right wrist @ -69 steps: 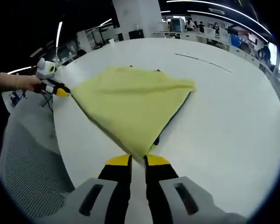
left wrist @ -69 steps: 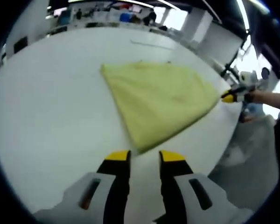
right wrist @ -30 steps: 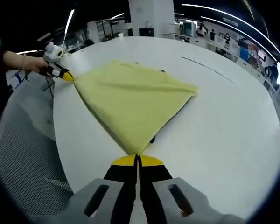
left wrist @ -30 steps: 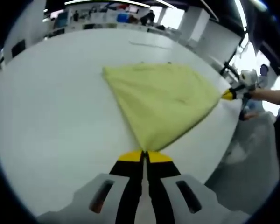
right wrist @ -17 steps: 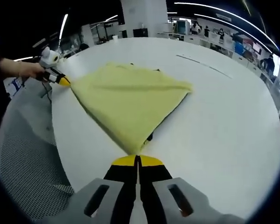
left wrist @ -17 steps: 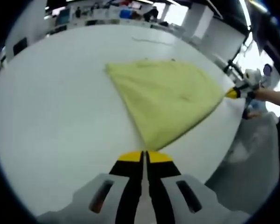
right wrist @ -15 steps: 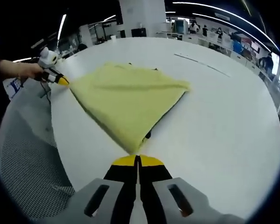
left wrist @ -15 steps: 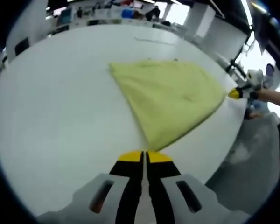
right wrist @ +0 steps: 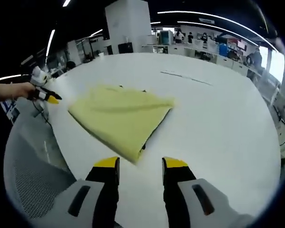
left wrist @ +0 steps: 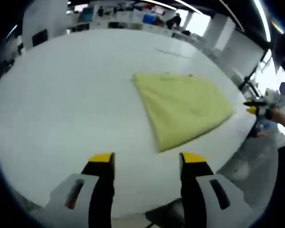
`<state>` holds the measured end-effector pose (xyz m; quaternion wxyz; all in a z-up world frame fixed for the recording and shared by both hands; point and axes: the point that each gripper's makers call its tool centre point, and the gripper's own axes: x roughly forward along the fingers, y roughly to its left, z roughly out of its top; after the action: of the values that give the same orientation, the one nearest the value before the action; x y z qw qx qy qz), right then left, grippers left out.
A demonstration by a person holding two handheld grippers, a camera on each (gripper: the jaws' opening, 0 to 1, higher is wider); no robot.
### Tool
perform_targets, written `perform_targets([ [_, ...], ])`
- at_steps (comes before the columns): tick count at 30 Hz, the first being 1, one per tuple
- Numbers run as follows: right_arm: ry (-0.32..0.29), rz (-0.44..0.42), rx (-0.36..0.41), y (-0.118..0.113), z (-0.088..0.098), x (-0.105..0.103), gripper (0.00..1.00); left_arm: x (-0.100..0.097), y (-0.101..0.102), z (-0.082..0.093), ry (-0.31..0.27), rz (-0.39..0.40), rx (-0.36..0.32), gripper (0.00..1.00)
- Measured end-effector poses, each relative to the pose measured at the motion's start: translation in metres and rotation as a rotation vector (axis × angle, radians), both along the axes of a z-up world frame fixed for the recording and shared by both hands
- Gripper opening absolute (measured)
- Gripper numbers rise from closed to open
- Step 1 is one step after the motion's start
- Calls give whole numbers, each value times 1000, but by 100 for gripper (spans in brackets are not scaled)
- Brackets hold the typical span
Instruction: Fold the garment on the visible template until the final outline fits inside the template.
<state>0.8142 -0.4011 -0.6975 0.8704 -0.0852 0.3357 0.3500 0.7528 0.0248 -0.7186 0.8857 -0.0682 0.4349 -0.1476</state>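
- The yellow garment (left wrist: 185, 108) lies folded and flat on the white table (left wrist: 61, 104), near its edge.
- The left gripper (left wrist: 147, 159) and the right gripper (right wrist: 140, 164) both hang with jaws apart, clear of the cloth.
- The template barely peeks out, dark, under one edge; before stopping, the person would do well to check the outline and smooth any overhang.

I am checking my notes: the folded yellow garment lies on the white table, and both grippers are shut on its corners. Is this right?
Not quite. The yellow garment does lie folded on the white table, but both grippers are open and apart from it: the left gripper in the left gripper view, the right gripper in the right.
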Motion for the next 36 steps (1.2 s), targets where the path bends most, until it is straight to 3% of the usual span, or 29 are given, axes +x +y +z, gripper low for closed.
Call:
perform_targets([
  [4, -10, -36, 23, -2, 14, -5, 54, -11, -2, 11, -1, -9, -1, 76],
  [12, -11, -90, 50, -5, 39, -25, 76, -27, -5, 45, -50, -7, -59, 91],
  [15, -1, -120, 61, -8, 46, -35, 87, -34, -6, 58, -81, 19, -128, 95],
  [18, 0, -154, 85, -9, 51, -42, 99, -46, -3, 65, -91, 21, -125, 99],
  [22, 20, -172, 153, -4, 56, -53, 100, -58, 0, 69, -85, 6, -108, 99],
  [30, 28, -163, 107, -7, 56, -64, 100, -64, -2, 82, -108, -2, -128, 99],
  [32, -2, -140, 98, -5, 61, -63, 100, -66, -2, 82, -102, 4, -135, 99],
  [34, -18, -144, 115, -3, 63, -60, 100, -72, -4, 78, -64, -23, -103, 99],
  [36, 6, -136, 135, 1, 61, -63, 100, -70, -5, 80, -78, -31, -74, 99],
])
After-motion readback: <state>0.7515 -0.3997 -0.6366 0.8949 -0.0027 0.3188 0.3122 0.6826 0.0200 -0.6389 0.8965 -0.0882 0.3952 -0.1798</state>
